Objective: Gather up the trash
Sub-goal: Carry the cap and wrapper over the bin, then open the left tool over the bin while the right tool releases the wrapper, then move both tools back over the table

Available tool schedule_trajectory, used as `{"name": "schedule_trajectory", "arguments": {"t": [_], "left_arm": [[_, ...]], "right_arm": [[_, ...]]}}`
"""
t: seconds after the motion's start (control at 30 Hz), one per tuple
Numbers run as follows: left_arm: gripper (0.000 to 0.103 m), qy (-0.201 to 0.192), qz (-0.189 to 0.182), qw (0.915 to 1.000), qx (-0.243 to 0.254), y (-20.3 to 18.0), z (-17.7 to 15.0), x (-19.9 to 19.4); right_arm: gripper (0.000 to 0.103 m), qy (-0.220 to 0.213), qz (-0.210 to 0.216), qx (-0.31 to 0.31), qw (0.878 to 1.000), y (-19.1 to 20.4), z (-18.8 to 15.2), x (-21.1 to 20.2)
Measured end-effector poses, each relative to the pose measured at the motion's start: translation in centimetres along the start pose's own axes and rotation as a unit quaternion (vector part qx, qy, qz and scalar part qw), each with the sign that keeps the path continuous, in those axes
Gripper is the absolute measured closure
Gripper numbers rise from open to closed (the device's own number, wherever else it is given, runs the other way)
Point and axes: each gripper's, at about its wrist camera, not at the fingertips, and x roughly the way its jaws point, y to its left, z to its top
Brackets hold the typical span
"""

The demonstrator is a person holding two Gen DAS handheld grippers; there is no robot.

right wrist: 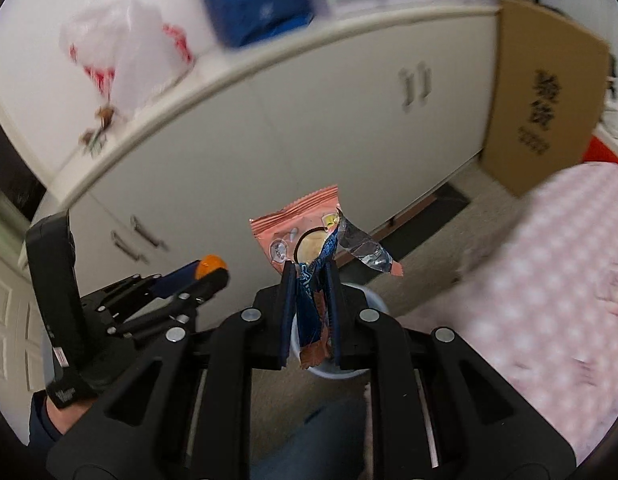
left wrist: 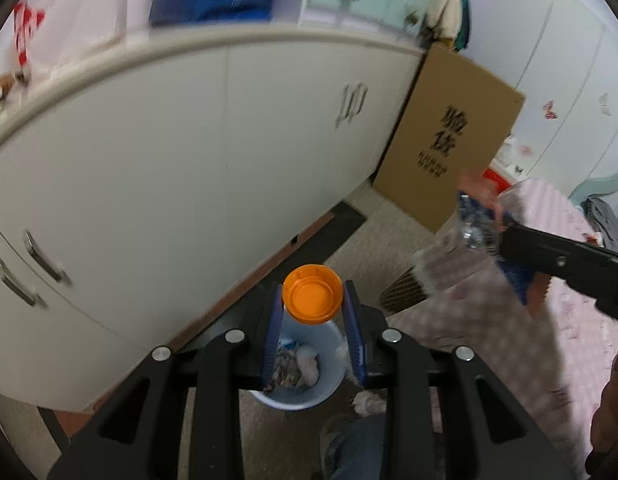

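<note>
My left gripper [left wrist: 313,300] is shut on an orange bottle cap [left wrist: 312,299] and holds it above a pale blue trash bin [left wrist: 329,392] that has paper and wrappers inside. My right gripper [right wrist: 312,276] is shut on snack wrappers [right wrist: 309,236], one pink and one blue with foil. It holds them over the same bin [right wrist: 373,300], whose rim shows behind the fingers. The right gripper with its wrappers also shows in the left wrist view [left wrist: 493,236], up and to the right. The left gripper with the cap shows in the right wrist view [right wrist: 211,266], to the left.
A white cabinet [left wrist: 189,168] with metal handles stands behind the bin. A cardboard box [left wrist: 453,136] leans at its right end. A pink patterned cloth surface [right wrist: 549,300] lies to the right. A crumpled tissue [left wrist: 367,402] lies on the floor by the bin. My leg [left wrist: 357,448] is below.
</note>
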Motion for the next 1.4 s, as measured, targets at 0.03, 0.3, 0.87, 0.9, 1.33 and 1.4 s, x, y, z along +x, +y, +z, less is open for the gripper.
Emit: {"name": "schedule_trajectory", "arguments": {"t": [0.03, 0.3, 0.87, 0.9, 1.33, 1.4], "left_arm": [[0.074, 0.012, 0.0, 0.9999, -0.005, 0.8, -0.2, 1.1], [0.074, 0.096, -0.008, 0.9951, -0.021, 3.8, -2.2, 10.0], [0.024, 0.136, -0.019, 0.9901, -0.031, 5.4, -3.6, 14.3], [0.023, 0.134, -0.016, 0.9903, -0.031, 5.3, -3.6, 14.0], [0.021, 0.129, 0.007, 0.9912, -0.027, 4.3, -4.0, 11.8], [0.021, 0.129, 0.011, 0.9912, -0.029, 4.3, -4.0, 11.5]], "right_arm": [[0.088, 0.013, -0.001, 0.0, 1.0, 0.3, -0.1, 1.3], [0.088, 0.118, -0.014, 0.024, 0.993, -0.1, -1.5, 11.4], [0.006, 0.125, -0.045, 0.05, 0.99, -1.5, -1.3, 13.6], [0.006, 0.125, -0.048, 0.049, 0.99, -1.5, -1.1, 13.5], [0.006, 0.104, -0.066, 0.044, 0.991, -1.5, -1.5, 9.7], [0.006, 0.098, -0.067, 0.042, 0.992, -1.7, -1.5, 9.2]]}}
